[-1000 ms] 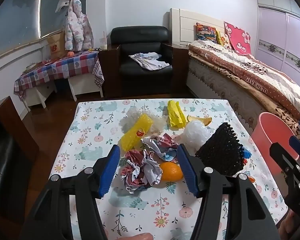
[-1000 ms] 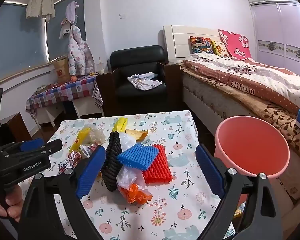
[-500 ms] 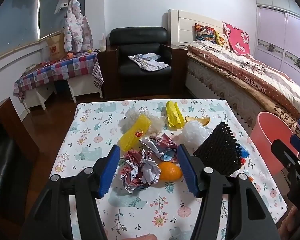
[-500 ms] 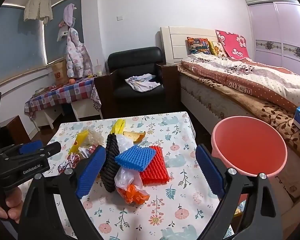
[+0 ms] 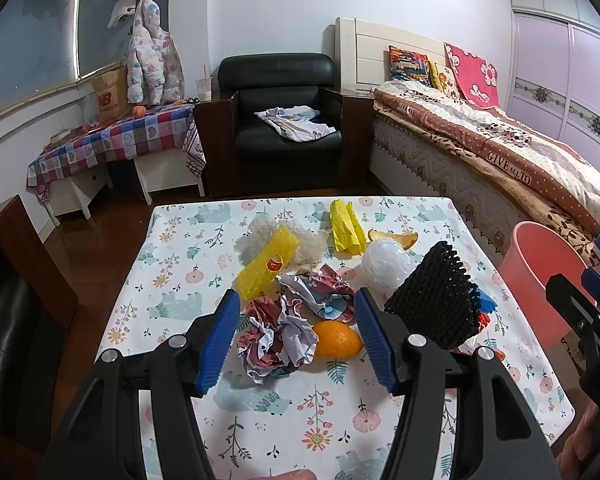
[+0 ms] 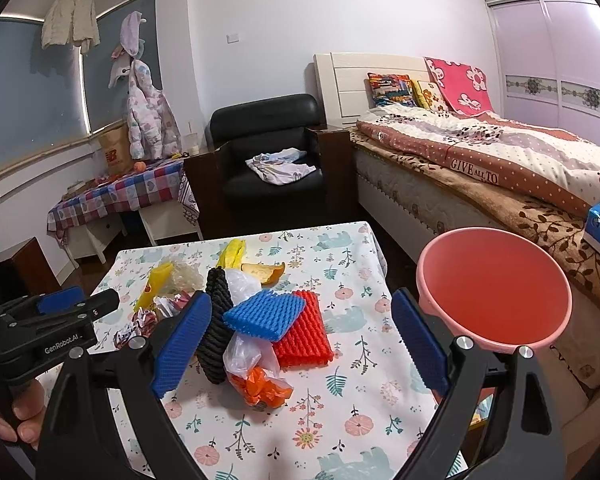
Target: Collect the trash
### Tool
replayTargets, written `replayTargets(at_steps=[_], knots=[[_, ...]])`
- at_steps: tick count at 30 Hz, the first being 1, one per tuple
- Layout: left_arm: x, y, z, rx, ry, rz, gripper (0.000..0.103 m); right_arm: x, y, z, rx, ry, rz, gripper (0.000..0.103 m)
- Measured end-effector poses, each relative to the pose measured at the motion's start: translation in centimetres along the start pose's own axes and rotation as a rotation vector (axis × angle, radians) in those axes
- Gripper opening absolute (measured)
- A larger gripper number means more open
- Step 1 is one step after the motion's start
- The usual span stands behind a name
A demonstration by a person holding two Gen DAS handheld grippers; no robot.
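Your left tool [image 5: 296, 336] hangs low over the counter [image 5: 180, 264] with its jaws apart, empty. Between the blue pads sit a crumpled paper wad [image 5: 276, 338] and an orange [image 5: 336, 339], touching each other, neither gripped. Just beyond them: a second crumpled paper [image 5: 320, 292], a yellow wrapper [image 5: 266, 266] lying on a white foam net [image 5: 304, 242], a yellow bag [image 5: 345, 226], an orange peel [image 5: 392, 237] and a white plastic bag [image 5: 384, 266]. A black foam net [image 5: 432, 298] stands tilted just right of the right pad.

Your right tool [image 6: 300, 344] is also spread wide, holding nothing. In its view the blue foam net [image 6: 265, 314] lies on top of a red foam net [image 6: 306, 330], with the black net upright to their left and a clear bag with orange scraps [image 6: 260, 384] in front. The pink bin [image 6: 496, 292] sits off the counter's right edge, beside the bed [image 6: 480, 160], mouth open, looks empty.
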State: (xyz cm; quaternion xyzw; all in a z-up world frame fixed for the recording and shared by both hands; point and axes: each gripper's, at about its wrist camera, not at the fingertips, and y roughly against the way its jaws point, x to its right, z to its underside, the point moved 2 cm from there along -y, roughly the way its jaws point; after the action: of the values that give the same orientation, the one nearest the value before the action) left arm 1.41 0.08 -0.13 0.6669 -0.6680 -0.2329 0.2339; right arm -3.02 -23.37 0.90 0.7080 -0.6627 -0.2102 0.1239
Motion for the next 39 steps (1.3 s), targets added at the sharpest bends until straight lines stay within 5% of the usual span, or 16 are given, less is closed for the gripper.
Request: replayTargets(at_steps=[39], knots=[[0.78,0.46,0.28,0.014,-0.007,0.013,0.059,0.4,-0.15,0.51,-0.012,-0.009,-0.012,0.092]])
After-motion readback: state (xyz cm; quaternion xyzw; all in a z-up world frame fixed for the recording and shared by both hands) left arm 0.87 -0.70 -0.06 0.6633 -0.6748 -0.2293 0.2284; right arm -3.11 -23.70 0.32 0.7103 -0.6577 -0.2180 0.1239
